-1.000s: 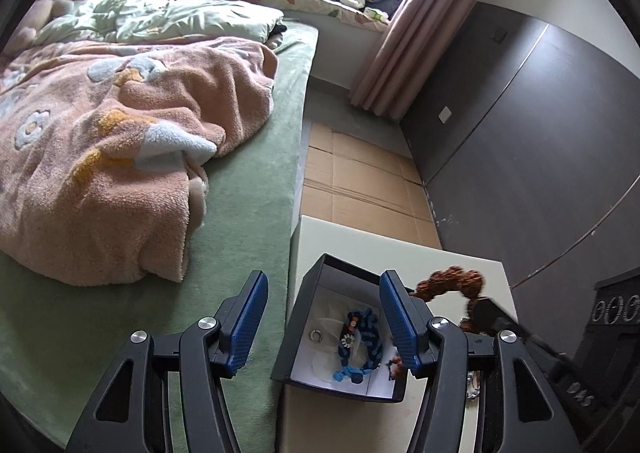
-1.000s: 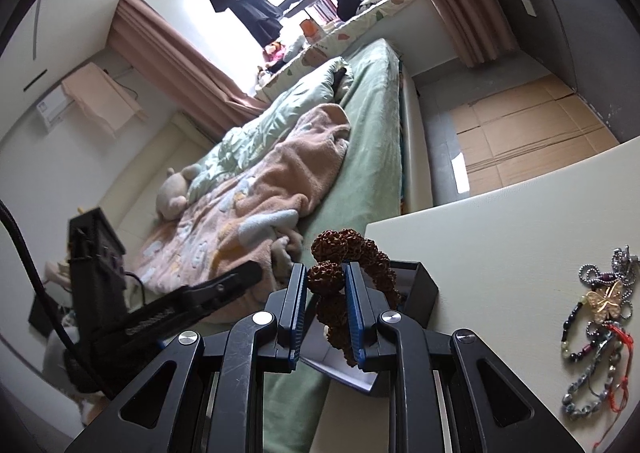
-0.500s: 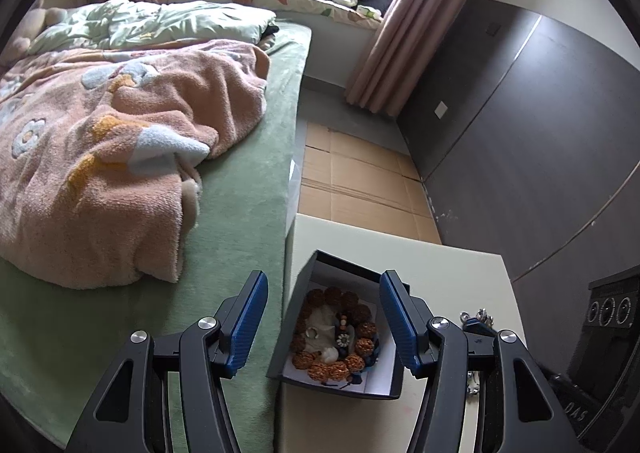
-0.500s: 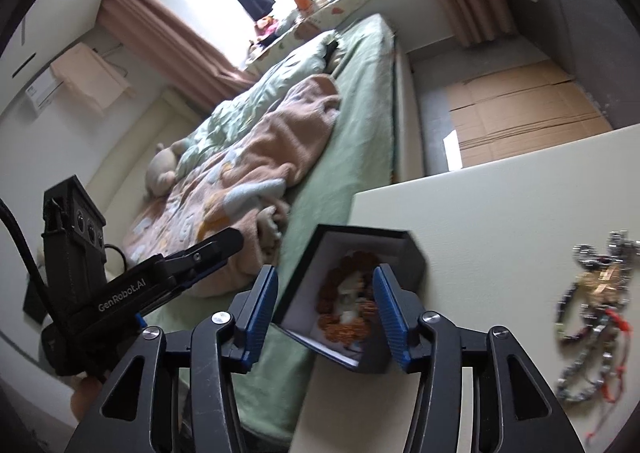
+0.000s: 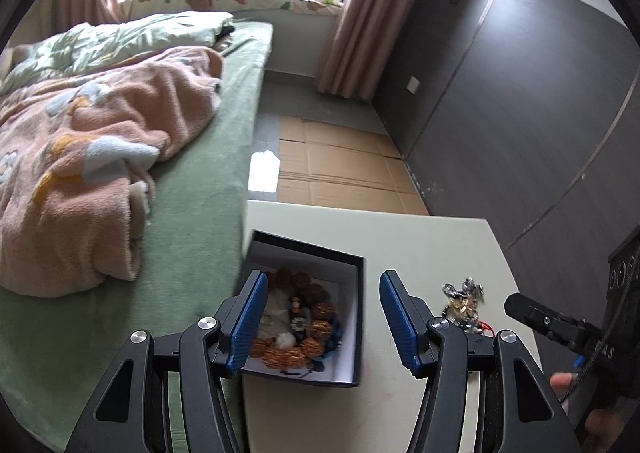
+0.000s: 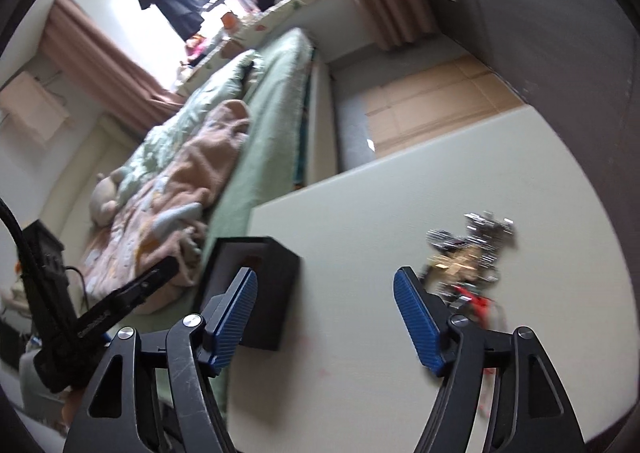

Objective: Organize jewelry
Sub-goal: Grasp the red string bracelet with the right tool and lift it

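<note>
R gripper has just been opening, jaws wide w/ nothing between. Brown bead bracelet lies coiled in the black box, prob. dropped there. L gripper half open, empty, straddling the box. Box sits at the table edge by the bed; remaining jewelry pile ahead-right of R gripper, open tabletop between.

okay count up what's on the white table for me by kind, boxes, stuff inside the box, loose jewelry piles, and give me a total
Black box: 1
Brown bead bracelet inside the box, around smaller pieces too small to count: 1
Loose jewelry pile on the table, tangled, pieces cannot be counted: 1
Total: 3
</note>
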